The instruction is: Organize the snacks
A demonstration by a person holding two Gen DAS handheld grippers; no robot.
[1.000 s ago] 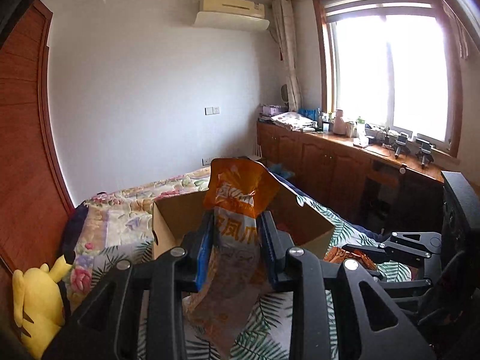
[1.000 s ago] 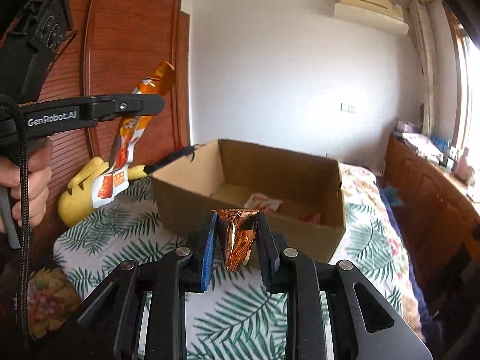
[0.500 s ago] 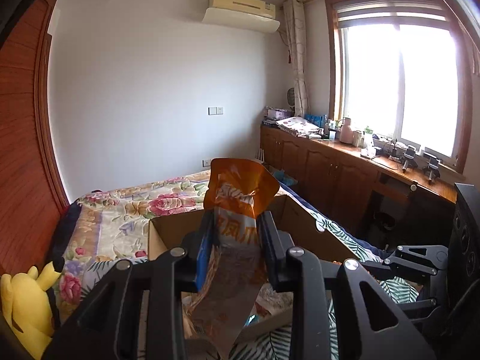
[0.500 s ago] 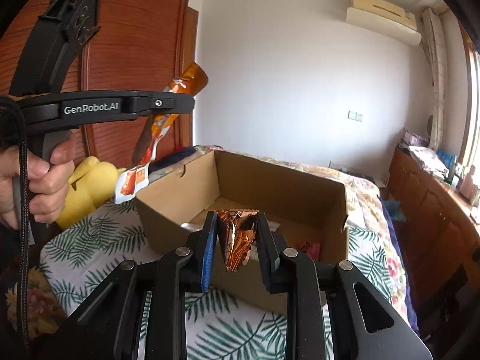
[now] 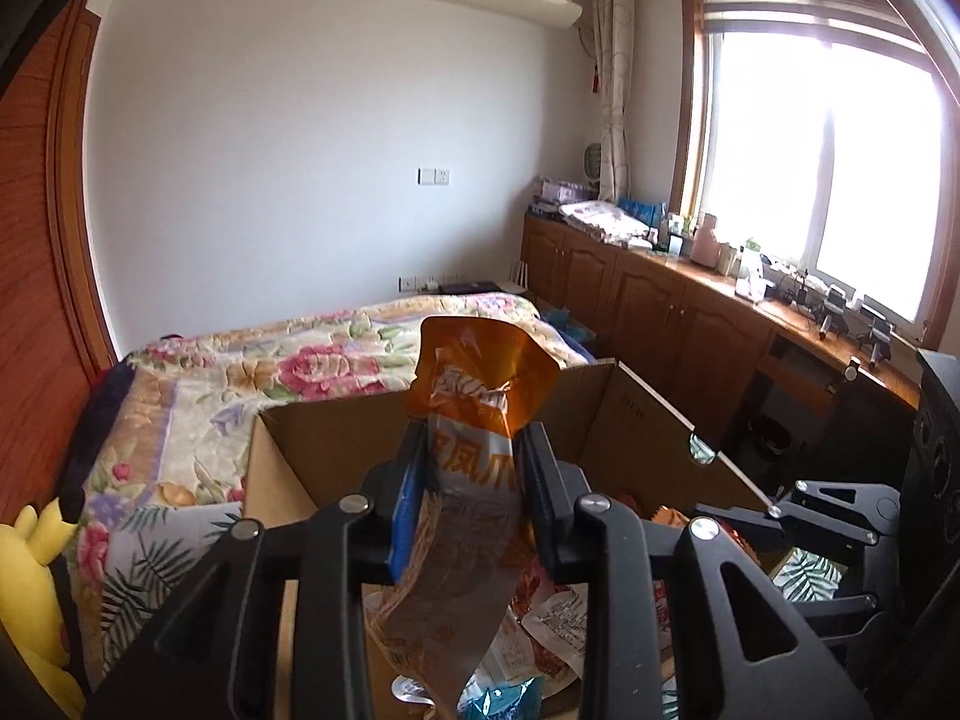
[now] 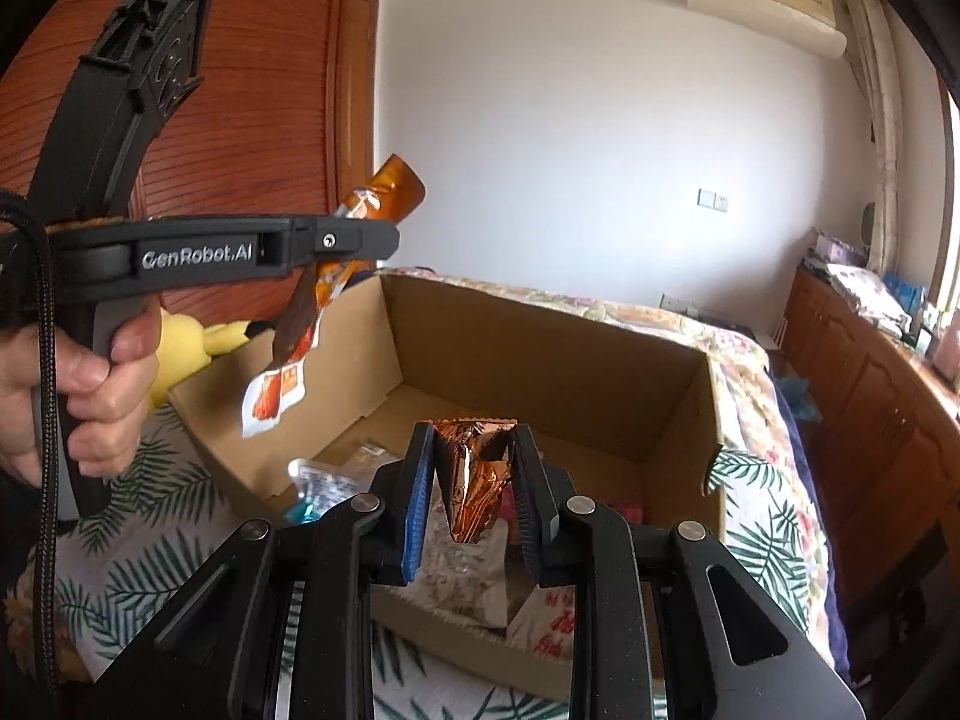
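An open cardboard box (image 6: 540, 354) stands on the bed and holds several snack packets (image 5: 552, 612). My left gripper (image 5: 474, 444) is shut on a long orange snack pouch (image 5: 480, 384), held over the box's left side; it also shows in the right wrist view (image 6: 312, 324). My right gripper (image 6: 471, 450) is shut on a crumpled copper foil packet (image 6: 474, 480), held over the box's near edge. The box also shows in the left wrist view (image 5: 630, 414).
The bed has a palm-leaf sheet (image 6: 162, 546) and a floral quilt (image 5: 240, 372). A yellow plush toy (image 5: 42, 546) lies at the left. Wooden cabinets (image 5: 660, 312) run under the window on the right. A wooden wardrobe (image 6: 240, 90) stands left.
Both grippers have moved forward with their packets, from in front of the box to over its opening. Both stayed shut.
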